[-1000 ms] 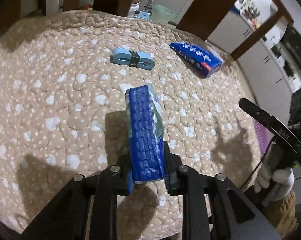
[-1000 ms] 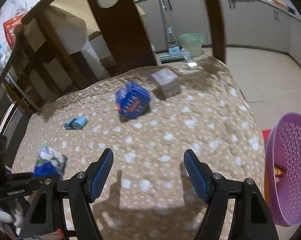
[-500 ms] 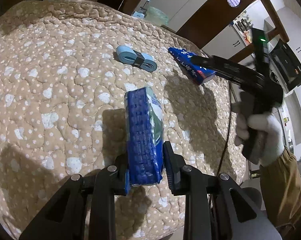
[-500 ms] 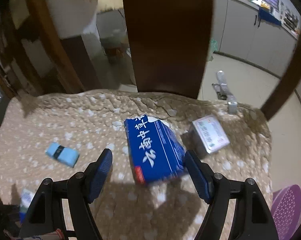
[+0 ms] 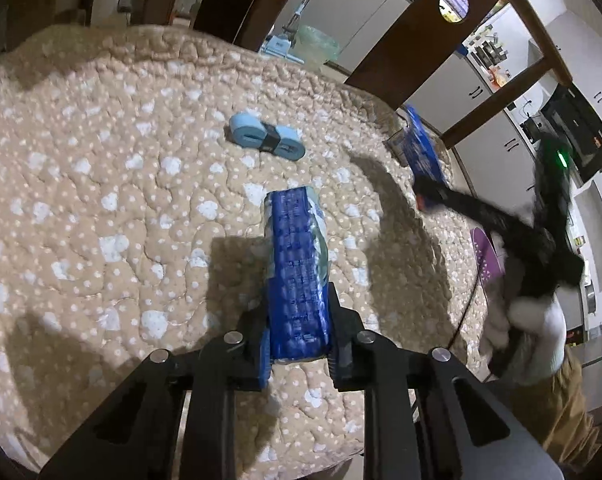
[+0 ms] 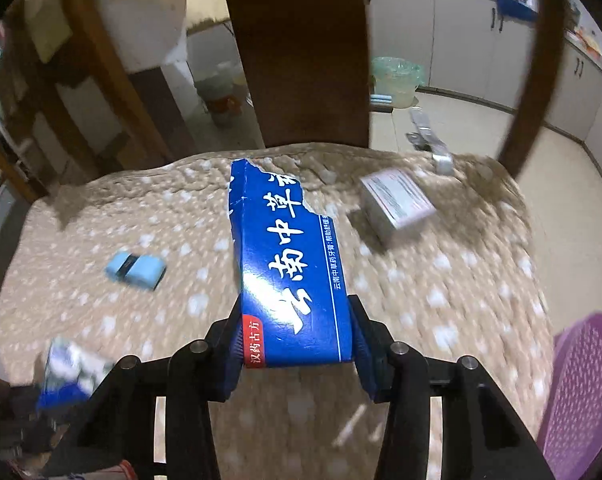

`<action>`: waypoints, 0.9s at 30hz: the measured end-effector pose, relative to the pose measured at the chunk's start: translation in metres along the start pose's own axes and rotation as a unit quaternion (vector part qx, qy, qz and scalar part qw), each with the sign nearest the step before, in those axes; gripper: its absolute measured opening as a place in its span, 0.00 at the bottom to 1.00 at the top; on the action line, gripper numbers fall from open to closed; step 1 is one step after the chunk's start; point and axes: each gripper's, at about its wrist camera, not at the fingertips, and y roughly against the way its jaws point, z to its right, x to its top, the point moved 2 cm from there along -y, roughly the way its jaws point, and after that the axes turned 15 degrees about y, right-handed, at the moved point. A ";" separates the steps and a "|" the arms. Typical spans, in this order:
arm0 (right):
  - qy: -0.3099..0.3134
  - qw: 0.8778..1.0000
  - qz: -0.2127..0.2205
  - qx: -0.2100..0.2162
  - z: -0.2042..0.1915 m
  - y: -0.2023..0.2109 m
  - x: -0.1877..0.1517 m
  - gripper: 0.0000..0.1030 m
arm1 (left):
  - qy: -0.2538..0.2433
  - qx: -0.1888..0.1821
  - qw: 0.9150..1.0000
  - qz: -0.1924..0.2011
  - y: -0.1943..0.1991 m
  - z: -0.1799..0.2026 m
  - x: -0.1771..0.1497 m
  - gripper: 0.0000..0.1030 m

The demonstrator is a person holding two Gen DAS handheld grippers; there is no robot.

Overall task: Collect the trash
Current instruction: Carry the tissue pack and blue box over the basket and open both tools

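My left gripper is shut on a blue and white plastic packet, which stands on edge over the quilted beige cushion. My right gripper has a torn blue carton with white lettering between its pads. Its jaws are closing and the pads touch both sides of the carton. The left wrist view shows that carton at the cushion's far right, with the right gripper blurred at it. A light blue roll with a black band lies loose on the cushion.
A small grey-white box lies at the cushion's far right corner. A purple perforated basket stands off the right edge, lower than the cushion. Dark wooden chair-back slats rise behind the cushion. A gloved hand holds the right gripper.
The right gripper swung from the cushion's near right edge over to the blue carton, and its jaws narrowed around it. The left gripper kept its hold on the packet, nearly still.
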 end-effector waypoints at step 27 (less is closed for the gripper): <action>-0.096 0.989 0.072 -0.083 0.074 0.104 -0.116 0.49 | -0.163 0.082 0.983 0.027 -0.019 0.133 -0.058 0.19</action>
